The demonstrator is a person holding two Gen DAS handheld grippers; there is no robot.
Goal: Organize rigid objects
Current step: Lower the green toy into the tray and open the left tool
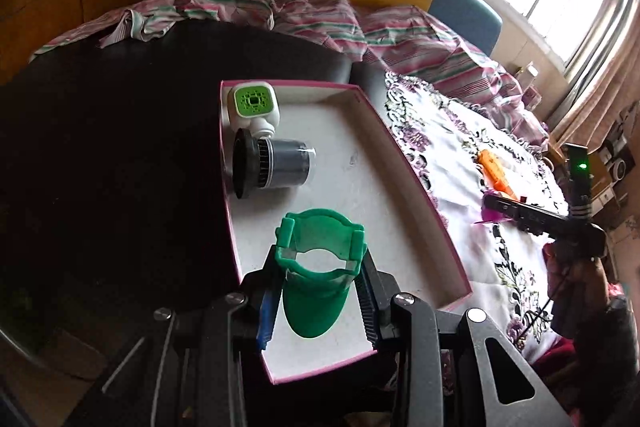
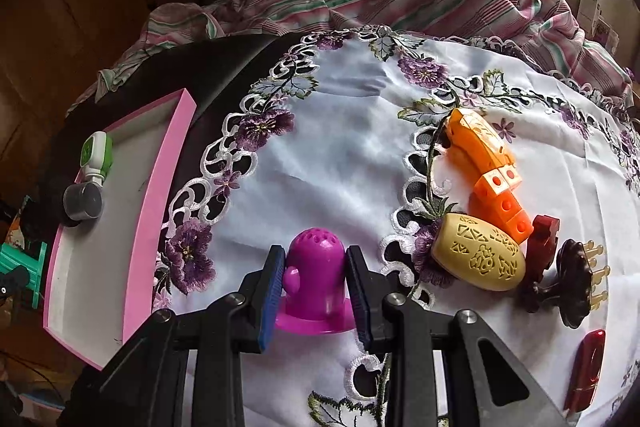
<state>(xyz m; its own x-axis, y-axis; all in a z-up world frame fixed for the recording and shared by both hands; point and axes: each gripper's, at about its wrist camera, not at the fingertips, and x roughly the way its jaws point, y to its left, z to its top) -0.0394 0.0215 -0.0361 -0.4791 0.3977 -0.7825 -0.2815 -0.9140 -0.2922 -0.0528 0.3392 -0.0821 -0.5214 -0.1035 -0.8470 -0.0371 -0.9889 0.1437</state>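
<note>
Fingers of the left gripper (image 1: 320, 259) pinch a green plastic holder (image 1: 318, 267) over the near end of the pink-rimmed tray (image 1: 416, 167), likely to set it down behind the green-faced gadget (image 1: 255, 103) and dark cylinder (image 1: 272, 163) lined along the tray's left wall. Right gripper (image 2: 316, 279) clamps a magenta domed cap (image 2: 316, 275) (perforated top, flared base) on the embroidered cloth (image 2: 340, 131); orange toy (image 2: 486, 171) and carved beige egg (image 2: 478, 257) wait toward the cloth's right edge.
</note>
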